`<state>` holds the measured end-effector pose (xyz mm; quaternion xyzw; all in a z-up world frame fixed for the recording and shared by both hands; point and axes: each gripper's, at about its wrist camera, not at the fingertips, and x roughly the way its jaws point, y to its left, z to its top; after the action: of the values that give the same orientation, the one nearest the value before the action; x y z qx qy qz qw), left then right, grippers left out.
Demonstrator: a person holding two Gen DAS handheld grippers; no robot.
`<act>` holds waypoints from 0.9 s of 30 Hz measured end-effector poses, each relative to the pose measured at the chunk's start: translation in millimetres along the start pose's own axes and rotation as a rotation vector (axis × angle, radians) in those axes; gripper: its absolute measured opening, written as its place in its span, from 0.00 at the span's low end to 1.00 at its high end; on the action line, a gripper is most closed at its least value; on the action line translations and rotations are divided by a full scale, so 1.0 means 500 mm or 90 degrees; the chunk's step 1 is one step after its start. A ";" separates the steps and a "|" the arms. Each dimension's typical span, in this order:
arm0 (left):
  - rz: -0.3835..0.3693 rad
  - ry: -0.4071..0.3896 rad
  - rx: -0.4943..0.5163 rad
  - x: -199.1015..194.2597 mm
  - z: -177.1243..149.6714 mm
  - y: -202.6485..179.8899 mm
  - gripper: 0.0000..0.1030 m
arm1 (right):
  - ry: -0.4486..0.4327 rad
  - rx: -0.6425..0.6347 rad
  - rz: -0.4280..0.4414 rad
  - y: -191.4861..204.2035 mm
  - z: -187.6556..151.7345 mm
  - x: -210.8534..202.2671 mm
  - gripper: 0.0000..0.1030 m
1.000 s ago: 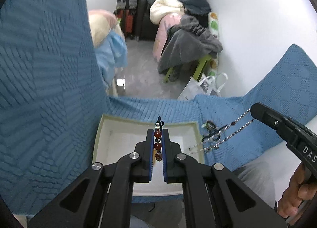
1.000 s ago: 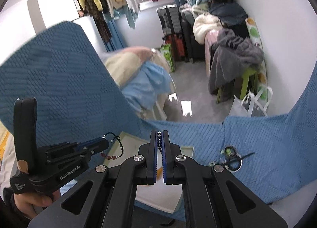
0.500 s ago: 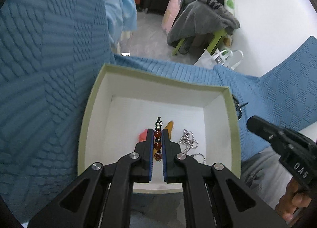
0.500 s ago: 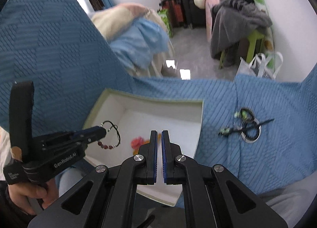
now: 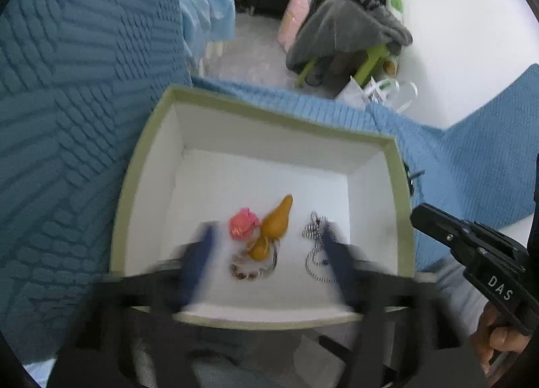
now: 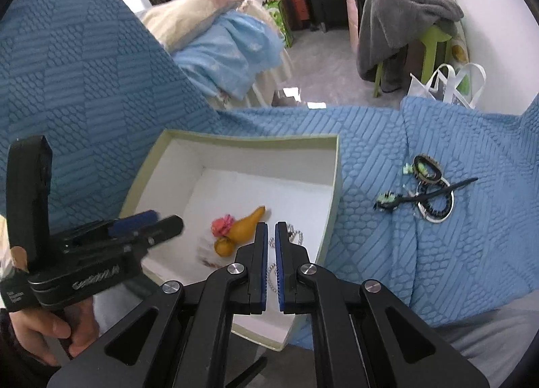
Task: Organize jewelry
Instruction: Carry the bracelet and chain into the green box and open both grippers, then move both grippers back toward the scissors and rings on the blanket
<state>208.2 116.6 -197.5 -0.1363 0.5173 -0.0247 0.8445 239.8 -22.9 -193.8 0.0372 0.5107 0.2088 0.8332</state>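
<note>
- Looking along your left gripper [image 5: 266, 253], you see its blurred blue fingers [image 5: 198, 253] spread wide over the box [image 5: 145, 165], pinching nothing.
- Between those fingers, on the white floor of the box, lies the bead bracelet [image 5: 251, 270], touching a small orange gourd [image 5: 261, 248].
- Just beyond sit a larger gourd [image 5: 278, 219] and a pink ornament [image 5: 243, 224], close together.
- To their right the silver chain [image 5: 318, 246] lies in a loose heap, partly behind your right-hand finger.
- At the right edge your right gripper [image 5: 424, 216] pokes in beside the box, outside its rim; from this view you cannot tell how its tongs stand.
- Looking along your right gripper [image 6: 271, 243], its fingers stand nearly together with a narrow gap, holding nothing; the chain [image 6: 296, 236] shows just past the tips, down in the box [image 6: 331, 192].
- Your left gripper [image 6: 158, 221] reaches in from the left over the box, tongs parted.
- Out on the blue quilt [image 6: 438, 253], well right of the box, lies a cluster of hair clips [image 6: 427, 186].
</note>
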 end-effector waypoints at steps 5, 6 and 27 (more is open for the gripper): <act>-0.007 -0.057 0.000 -0.056 0.013 -0.022 0.76 | -0.043 -0.027 0.015 0.002 0.019 -0.060 0.04; -0.006 -0.073 0.000 -0.071 0.015 -0.027 0.76 | -0.054 -0.037 0.016 0.004 0.023 -0.077 0.04; -0.050 -0.223 0.034 -0.181 0.022 -0.197 0.76 | -0.227 -0.126 -0.030 -0.070 0.023 -0.290 0.04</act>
<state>185.6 40.7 -89.0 -0.1361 0.3561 -0.0469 0.9233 203.8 -108.9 -76.7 -0.0203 0.3328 0.2289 0.9146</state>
